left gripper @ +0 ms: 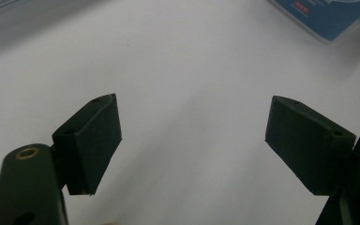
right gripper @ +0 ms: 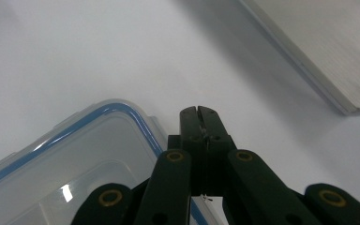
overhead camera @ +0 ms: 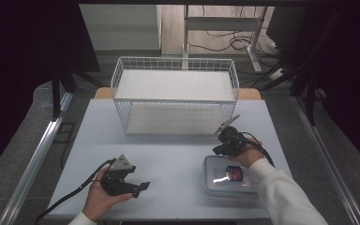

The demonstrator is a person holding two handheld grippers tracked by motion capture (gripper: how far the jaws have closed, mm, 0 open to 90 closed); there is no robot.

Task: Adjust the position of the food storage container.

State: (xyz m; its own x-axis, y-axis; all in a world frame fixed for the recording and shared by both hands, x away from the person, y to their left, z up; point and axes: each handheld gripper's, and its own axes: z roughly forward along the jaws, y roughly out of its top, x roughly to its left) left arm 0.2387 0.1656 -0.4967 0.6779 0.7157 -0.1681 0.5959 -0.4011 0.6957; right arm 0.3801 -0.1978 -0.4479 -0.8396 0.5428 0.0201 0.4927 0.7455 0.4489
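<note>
Right gripper [right gripper: 199, 112]: jaws closed on nothing, poised at the far edge of the lidded plastic box [overhead camera: 228, 177]. Left gripper [overhead camera: 140, 186]: jaws open, empty, at 9 o'clock of the box. Box lies flat on the worktop [overhead camera: 168, 154], at 5 o'clock of the wire basket [overhead camera: 176, 65]. Judged rigid, light, smooth-sided; best gripped by the rim.

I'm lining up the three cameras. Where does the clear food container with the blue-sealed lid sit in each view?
High view: food container lower right, just below the right gripper.
Left gripper view: its corner at the top right edge.
Right gripper view: lower left, beside the shut jaws.
Shared landmark: white tabletop.
</note>
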